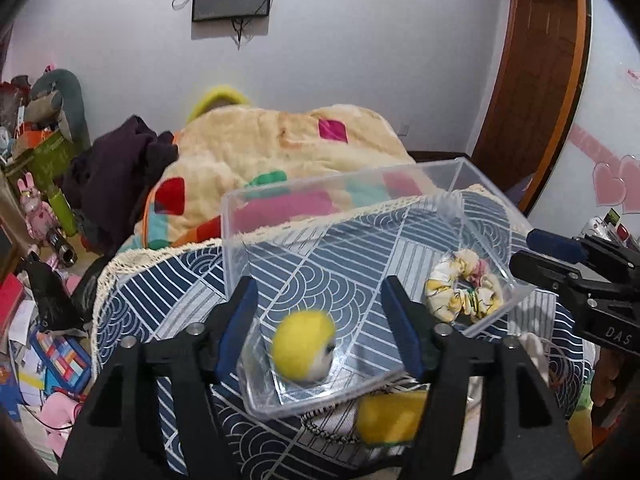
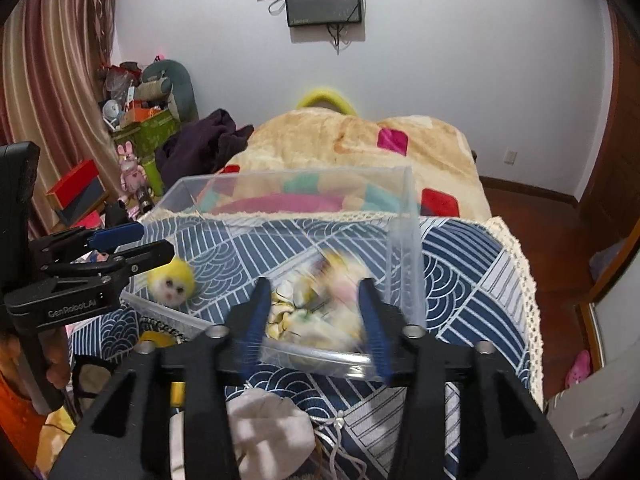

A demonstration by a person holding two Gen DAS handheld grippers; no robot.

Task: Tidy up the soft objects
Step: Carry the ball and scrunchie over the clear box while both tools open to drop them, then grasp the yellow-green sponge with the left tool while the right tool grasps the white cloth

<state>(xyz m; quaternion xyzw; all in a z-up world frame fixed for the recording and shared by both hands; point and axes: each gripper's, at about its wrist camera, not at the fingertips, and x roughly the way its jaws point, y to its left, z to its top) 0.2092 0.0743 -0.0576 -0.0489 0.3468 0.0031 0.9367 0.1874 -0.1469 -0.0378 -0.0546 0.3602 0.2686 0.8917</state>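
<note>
Left wrist: jaws wide around plush ball (image 1: 303,346).

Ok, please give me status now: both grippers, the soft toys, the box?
Left gripper open over clear box, empty. Right gripper open, empty. Yellow plush ball and scrunchie inside box. Nothing in the way.

Clear glossy plastic bin (image 1: 460,176) is showing smooth see-through walls. Yellow felt ball (image 1: 303,346) is looking fuzzy and matt. Scrunchie (image 1: 464,286) is looking like soft printed cloth. Blue patterned tablecloth (image 1: 168,292) is looking woven, with a rough lace edge. Blanket (image 1: 248,140) is looking plush.
</note>
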